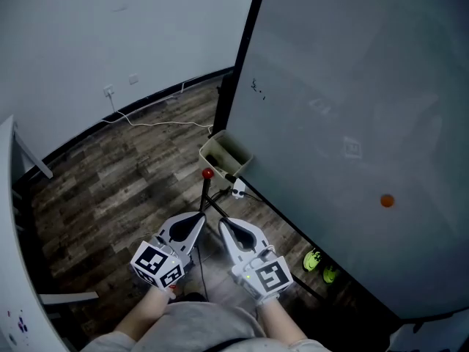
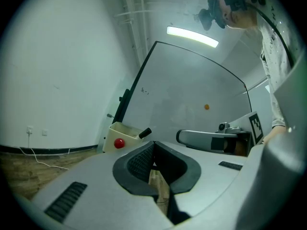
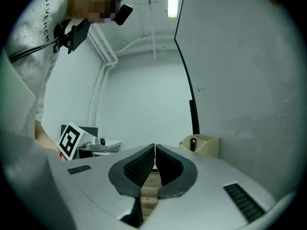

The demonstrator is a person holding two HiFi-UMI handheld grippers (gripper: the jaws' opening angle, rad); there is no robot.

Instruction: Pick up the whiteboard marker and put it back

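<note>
Step in hand: approach, as I judge it. My left gripper (image 1: 204, 214) and right gripper (image 1: 222, 223) both have their jaws fully together, holding nothing. The black whiteboard marker (image 3: 193, 143) stands in the beige plastic tray (image 1: 220, 152) at the centre of the head view, against the pale grey whiteboard (image 1: 352, 123). Next move: open one pair of jaws and align it on the marker. The tray wall hides the marker's lower body.
</note>
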